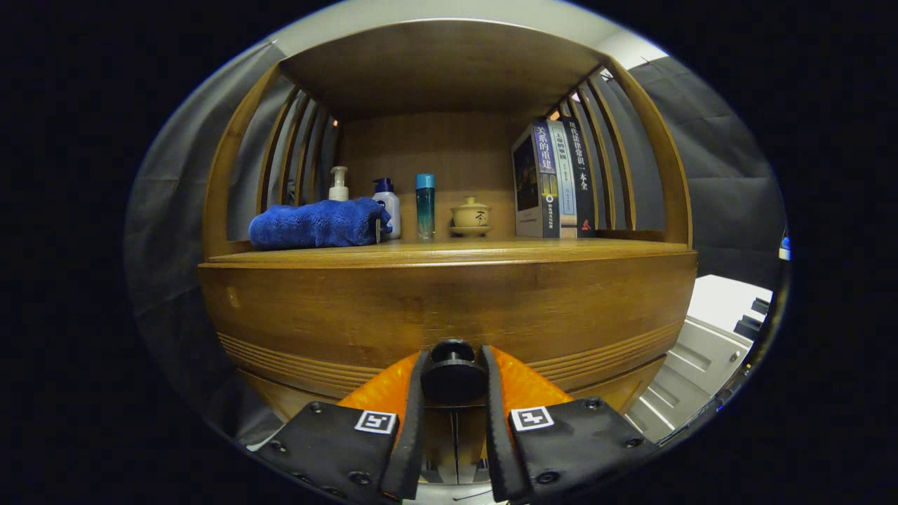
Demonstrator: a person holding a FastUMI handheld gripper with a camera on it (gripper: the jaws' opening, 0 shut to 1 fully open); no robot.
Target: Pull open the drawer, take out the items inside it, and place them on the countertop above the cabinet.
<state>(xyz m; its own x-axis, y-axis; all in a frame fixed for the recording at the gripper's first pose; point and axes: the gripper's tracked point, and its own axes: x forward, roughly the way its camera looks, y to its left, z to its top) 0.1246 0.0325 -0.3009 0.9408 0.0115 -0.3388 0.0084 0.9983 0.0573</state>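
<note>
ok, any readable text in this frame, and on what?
"关系的重建": blue book spine.
"一本全": lower part of the black book spine; the characters above it are blurred.
Pale middle book spine, white bottle, teal bottle, mark on the lidded cup: too small to read.
Gripper, shut on the drawer knob: square code marker, no words.

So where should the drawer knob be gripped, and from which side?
Grip the round dark knob across its sides, coming straight on from the front of the drawer. It sticks out from the wooden face, so a finger fits on each flank. The gripper already sits that way, its fingers closed against the knob's two sides, set for a straight pull.
</note>
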